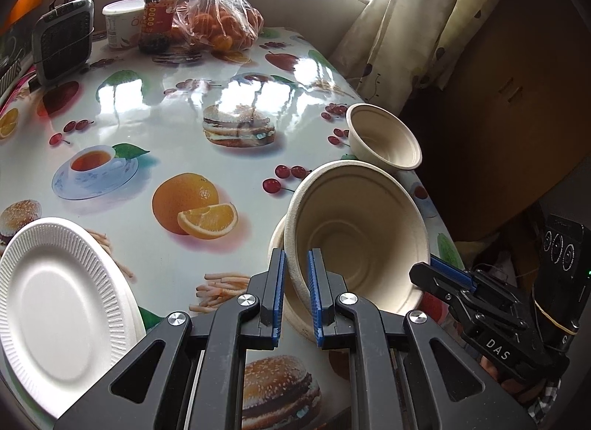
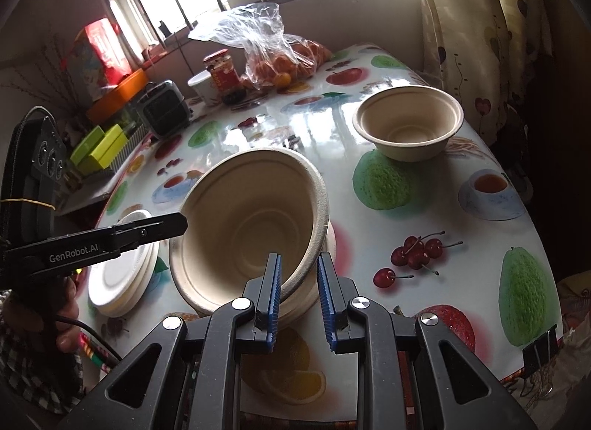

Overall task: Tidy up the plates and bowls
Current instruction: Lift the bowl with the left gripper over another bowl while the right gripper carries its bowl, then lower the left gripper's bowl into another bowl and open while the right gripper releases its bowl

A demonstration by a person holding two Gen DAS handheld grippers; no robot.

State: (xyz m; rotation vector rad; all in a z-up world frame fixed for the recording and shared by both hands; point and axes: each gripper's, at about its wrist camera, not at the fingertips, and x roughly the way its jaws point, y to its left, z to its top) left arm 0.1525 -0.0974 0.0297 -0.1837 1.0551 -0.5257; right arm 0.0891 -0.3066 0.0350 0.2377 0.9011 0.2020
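Left gripper point(image 1: 296, 289) and right gripper point(image 2: 299, 295) both pinching the tilted paper bowl's point(image 2: 251, 223) rim over a stacked bowl, empty second bowl point(image 2: 408, 121) near table's point(image 1: 177, 105) right edge, foam plates point(image 1: 55, 300) stacked at left edge, oranges in plastic bag point(image 1: 218, 20) at far edge.

My right gripper point(image 2: 298, 284): blue pads astride the near rim of a tilted beige bowl point(image 2: 243, 223), which sits in another bowl; contact unclear. My left gripper point(image 2: 162, 227): at the bowl's left rim. Second bowl point(image 2: 408, 121): upright, far right. White plates point(image 2: 122, 276): stacked, near left. Bag of oranges point(image 2: 280, 57): far edge
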